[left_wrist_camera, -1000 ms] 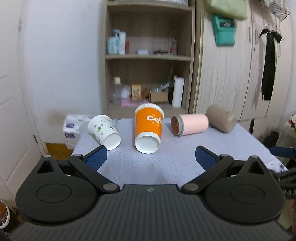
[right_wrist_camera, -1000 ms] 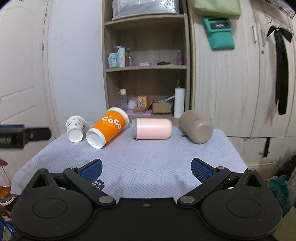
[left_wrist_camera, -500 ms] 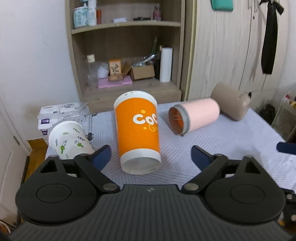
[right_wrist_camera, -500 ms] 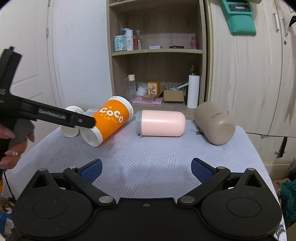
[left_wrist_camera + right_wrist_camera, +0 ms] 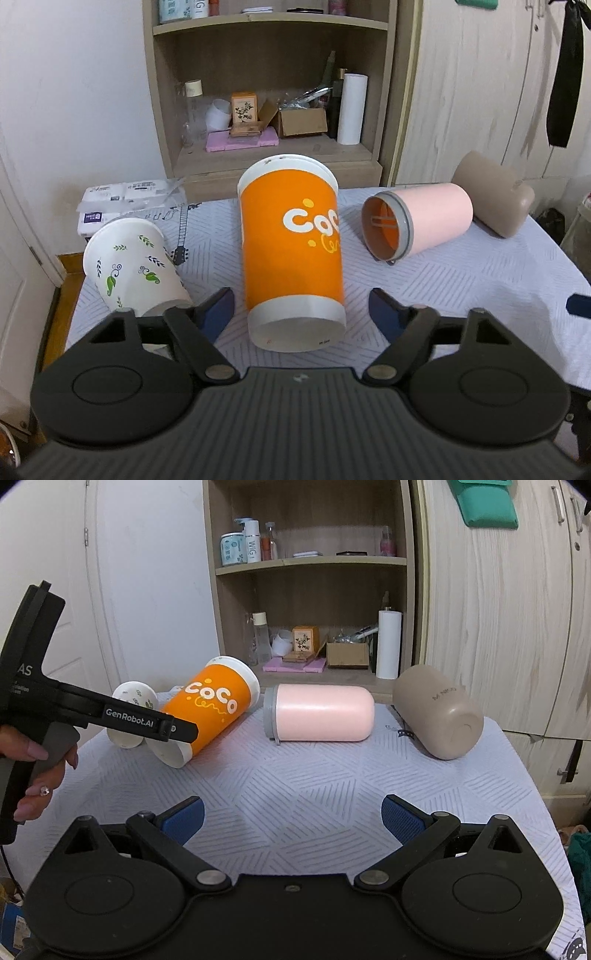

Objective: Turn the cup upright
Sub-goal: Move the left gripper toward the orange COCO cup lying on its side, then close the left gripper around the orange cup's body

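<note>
An orange paper cup [image 5: 293, 251] lies on its side on the white tablecloth [image 5: 461, 280], its base toward my left gripper. My left gripper [image 5: 301, 314] is open, its blue fingertips on either side of the cup's base end, not touching it. The cup also shows in the right wrist view [image 5: 208, 710], with the left gripper's body [image 5: 110, 716] in front of it. My right gripper [image 5: 291, 818] is open and empty over the tablecloth [image 5: 314, 782] near the front.
A white leaf-print paper cup [image 5: 135, 269] lies left of the orange one. A pink tumbler [image 5: 421, 221] and a tan tumbler [image 5: 491, 197] lie on their sides to the right. A wooden shelf unit [image 5: 266, 92] stands behind the table.
My left gripper has moved forward and down toward the orange cup, whose base end now lies between its open fingers. The right gripper has moved slightly closer to the table.
</note>
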`<act>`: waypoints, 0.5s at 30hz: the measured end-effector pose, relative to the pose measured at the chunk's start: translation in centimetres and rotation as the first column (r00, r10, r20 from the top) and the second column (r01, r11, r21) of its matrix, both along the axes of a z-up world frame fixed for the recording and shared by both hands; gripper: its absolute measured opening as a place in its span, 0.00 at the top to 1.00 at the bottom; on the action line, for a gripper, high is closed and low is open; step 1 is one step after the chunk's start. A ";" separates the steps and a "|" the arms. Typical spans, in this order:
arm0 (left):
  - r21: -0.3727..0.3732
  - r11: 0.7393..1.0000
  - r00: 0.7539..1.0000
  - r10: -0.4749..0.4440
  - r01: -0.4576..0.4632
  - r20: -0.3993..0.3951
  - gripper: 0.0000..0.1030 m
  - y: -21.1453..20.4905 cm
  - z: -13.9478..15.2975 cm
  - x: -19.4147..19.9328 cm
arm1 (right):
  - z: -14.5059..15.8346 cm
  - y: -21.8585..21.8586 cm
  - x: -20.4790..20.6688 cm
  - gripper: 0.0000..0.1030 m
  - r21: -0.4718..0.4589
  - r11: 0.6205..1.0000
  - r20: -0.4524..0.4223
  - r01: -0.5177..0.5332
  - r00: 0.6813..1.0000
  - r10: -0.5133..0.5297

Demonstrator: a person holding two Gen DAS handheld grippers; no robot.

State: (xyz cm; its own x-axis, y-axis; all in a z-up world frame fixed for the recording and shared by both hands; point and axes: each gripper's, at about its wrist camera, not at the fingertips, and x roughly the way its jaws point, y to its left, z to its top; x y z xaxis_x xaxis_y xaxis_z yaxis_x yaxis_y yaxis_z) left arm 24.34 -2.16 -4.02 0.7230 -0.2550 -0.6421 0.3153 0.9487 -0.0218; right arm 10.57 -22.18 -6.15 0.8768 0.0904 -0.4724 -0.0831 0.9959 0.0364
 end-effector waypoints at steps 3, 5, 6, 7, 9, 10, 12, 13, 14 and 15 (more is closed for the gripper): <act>0.009 1.000 1.000 0.005 -0.005 -0.002 0.44 -0.1 0.0 0.0 | -0.1 -0.2 0.2 0.00 0.008 1.000 -0.009 0.002 1.000 -0.001; 0.002 1.000 1.000 0.018 -0.018 -0.009 0.44 0.0 0.1 -0.1 | -0.2 -0.3 0.3 0.00 0.013 1.000 -0.016 0.000 1.000 0.000; -0.002 1.000 1.000 0.027 -0.027 -0.004 0.44 0.1 0.3 -0.4 | -0.2 -0.3 0.4 0.00 0.015 1.000 -0.023 -0.002 1.000 0.002; -0.001 0.999 0.999 0.036 -0.036 0.007 0.44 0.1 0.3 -0.7 | -0.2 -0.3 0.4 0.00 0.017 1.000 -0.030 -0.006 1.000 0.006; 0.001 0.999 0.999 0.052 -0.052 0.016 0.44 0.2 0.4 -1.4 | -0.1 -0.3 0.4 0.00 0.026 0.999 -0.038 -0.018 0.999 0.019; -0.005 0.999 0.998 0.054 -0.054 0.013 0.44 0.4 0.5 -1.7 | -0.1 -0.4 0.3 0.00 0.030 0.999 -0.041 -0.024 0.999 0.025; -0.023 0.998 0.998 0.055 -0.055 0.003 0.44 0.6 0.6 -2.6 | 0.0 -0.3 0.2 0.00 0.029 0.999 -0.044 -0.031 0.999 0.033; -0.029 0.998 0.998 0.057 -0.057 0.002 0.44 0.7 0.6 -3.0 | 0.0 -0.3 0.0 0.00 0.026 0.999 -0.044 -0.033 0.998 0.034; -0.029 0.998 0.998 0.059 -0.059 0.002 0.44 0.7 0.7 -3.6 | 0.1 -0.2 -0.1 0.00 0.024 0.999 -0.043 -0.036 0.998 0.037; -0.026 0.998 0.998 0.060 -0.060 0.002 0.44 0.6 0.7 -4.2 | 0.1 -0.2 -0.3 0.00 0.023 0.999 -0.042 -0.038 0.998 0.039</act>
